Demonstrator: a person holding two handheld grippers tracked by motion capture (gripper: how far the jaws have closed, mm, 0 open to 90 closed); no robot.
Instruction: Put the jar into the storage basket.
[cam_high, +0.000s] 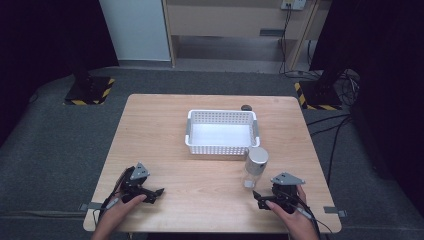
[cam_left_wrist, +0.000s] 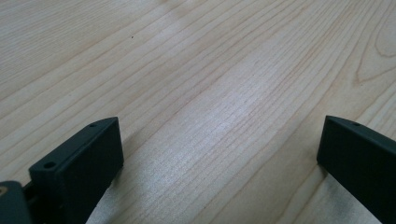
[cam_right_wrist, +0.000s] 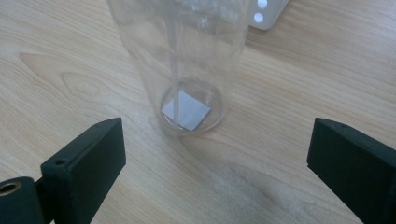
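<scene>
Grey carpet surrounds a pale wooden bench (cam_high: 165, 130), on which a white perforated plastic basket (cam_high: 221, 145) sits toward the far middle, empty as far as can be seen. Just beside the basket's near right corner stands a clear cylindrical bottle with a silver cap (cam_high: 256, 167), upright on the wood and apart from both tools. The right gripper (cam_high: 261, 198) rests low at the near right edge, pointed at the bottle; in the right gripper view its jaws stand wide apart with the bottle's transparent base (cam_right_wrist: 187, 109) ahead of them and between their lines, not yet touched. The left gripper (cam_high: 156, 193) lies at the near left, well apart from the bottle, its jaws likewise wide over bare wood and holding nothing. Assessment: the step in hand is the approach to the bottle, before any grasp. The next move calls for advancing the right gripper until the jaws flank the bottle's body, then closing squarely; the basket looks the likely destination. The smooth, tall bottle may tip if nudged off-centre.
</scene>
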